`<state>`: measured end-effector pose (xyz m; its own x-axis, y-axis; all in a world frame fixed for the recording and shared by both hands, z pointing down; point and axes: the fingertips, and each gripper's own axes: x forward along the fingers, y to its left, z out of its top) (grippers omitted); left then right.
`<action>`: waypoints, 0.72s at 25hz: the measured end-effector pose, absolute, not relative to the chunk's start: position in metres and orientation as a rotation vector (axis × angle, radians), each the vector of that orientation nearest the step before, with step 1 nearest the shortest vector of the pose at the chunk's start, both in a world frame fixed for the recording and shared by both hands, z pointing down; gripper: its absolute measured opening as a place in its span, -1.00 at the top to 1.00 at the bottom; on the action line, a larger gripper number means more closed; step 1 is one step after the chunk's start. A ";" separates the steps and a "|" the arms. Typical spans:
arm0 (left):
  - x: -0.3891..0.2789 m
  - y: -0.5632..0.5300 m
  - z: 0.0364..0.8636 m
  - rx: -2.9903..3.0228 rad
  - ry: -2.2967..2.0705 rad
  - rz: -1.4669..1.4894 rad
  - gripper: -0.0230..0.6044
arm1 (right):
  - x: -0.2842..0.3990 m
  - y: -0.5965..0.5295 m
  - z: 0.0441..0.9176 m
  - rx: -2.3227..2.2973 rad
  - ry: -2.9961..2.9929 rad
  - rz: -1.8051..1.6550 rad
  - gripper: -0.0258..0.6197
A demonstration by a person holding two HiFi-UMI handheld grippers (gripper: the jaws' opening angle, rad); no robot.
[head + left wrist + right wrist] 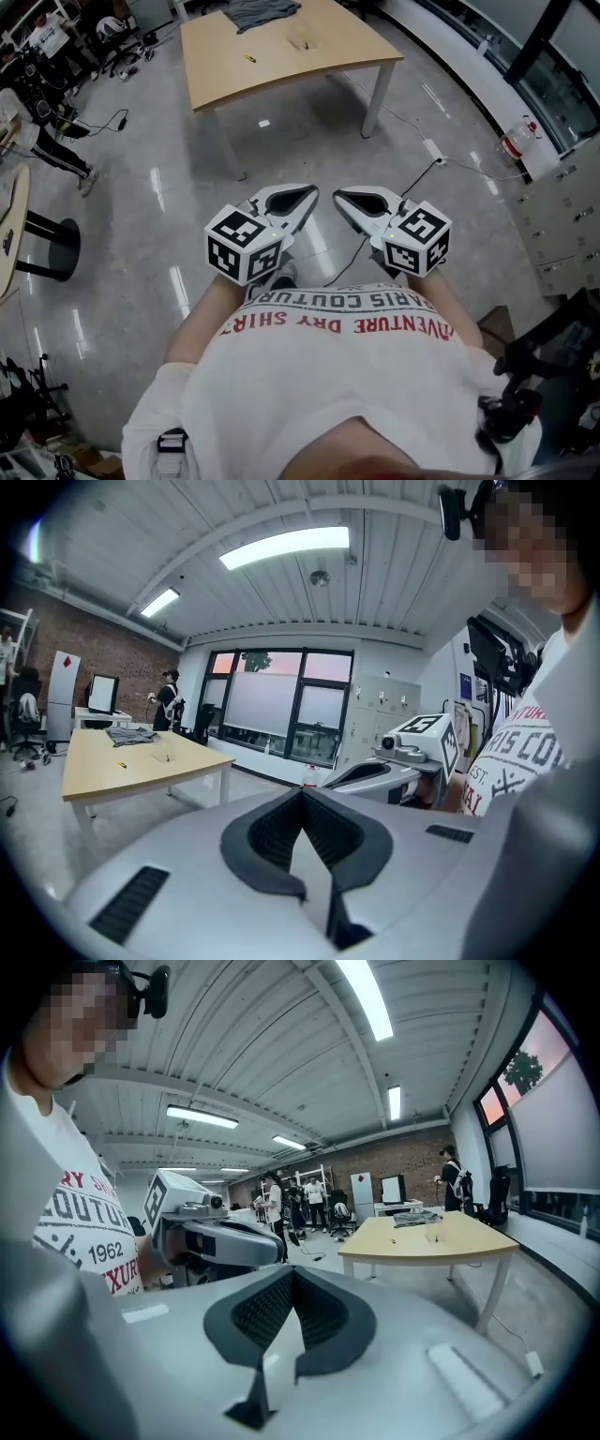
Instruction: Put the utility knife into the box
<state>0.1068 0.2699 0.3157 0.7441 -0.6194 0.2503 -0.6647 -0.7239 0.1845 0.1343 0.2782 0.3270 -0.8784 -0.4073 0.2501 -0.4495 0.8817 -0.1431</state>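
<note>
Grey-shelled left gripper (312, 191) was clenched: in its own view the black pads met at the tips, with nothing between them. Right gripper (338, 192) was the same, jaws together and empty. Both were held side by side close against the person's torso, tips angled in toward each other, over the polished floor (281, 150).

Neither gripper was near the work. The wooden worktop (281, 73) stood well apart, ahead of the person across a stretch of floor.

On the worktop:
- A small yellow item, judged to be the utility knife (250, 58), lay flat on the bare wood.
- A small clear container, probably the box (300, 40), sat near the knife, to its right and slightly farther back.
- A grey cloth (262, 11) lay bunched at the far edge, behind both.

Key relation: the knife lay forward and somewhat left of the midline between the grippers. That put the left gripper marginally nearer, though the difference was slight against the gap that remained. The box sat closer to the midline, so a left-gripper pick would likely carry the knife rightward to it.

The knife's long axis looked roughly crosswise to the person's line of approach. It was too small in every view to confirm this, or to tell which end was the blade.

Judgement: the task was not yet under way. The person needed to walk up to the worktop before any reach, and whichever gripper took the knife had to open first.
</note>
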 end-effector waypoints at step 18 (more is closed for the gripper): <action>0.119 0.297 0.319 2.709 -1.017 0.287 0.92 | 0.147 0.304 0.328 0.666 -2.857 0.263 0.92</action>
<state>0.1188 0.2970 0.3192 0.7394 -0.6198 0.2629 -0.6657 -0.7314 0.1479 0.1470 0.3045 0.3278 -0.8795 -0.4171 0.2291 -0.4519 0.8829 -0.1274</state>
